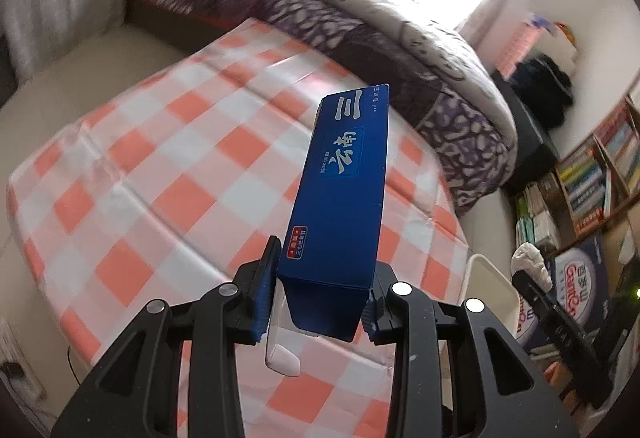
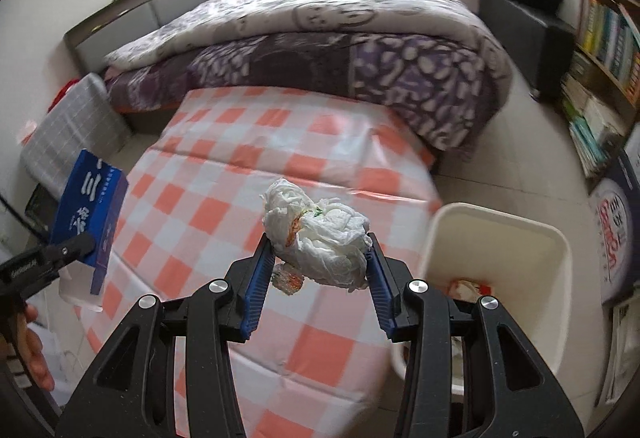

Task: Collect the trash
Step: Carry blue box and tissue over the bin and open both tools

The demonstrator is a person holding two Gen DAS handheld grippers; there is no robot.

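While the right gripper (image 2: 320, 258) clamps a crumpled tissue wad (image 2: 320, 234) over the checkered table (image 2: 224, 222), the white bin (image 2: 556, 262) at three o'clock already holds scraps; the left gripper (image 1: 320, 294) pinches a blue carton (image 1: 344, 182), so both drops seem left to do.

Left black two-finger gripper (image 1: 320, 302) raised, blue pads (image 1: 266, 290) clamped. Right black two-finger gripper (image 2: 320, 270) raised, pads (image 2: 258, 286) clamped. Bare hand (image 2: 30, 350), seemingly the left, low at frame edge.
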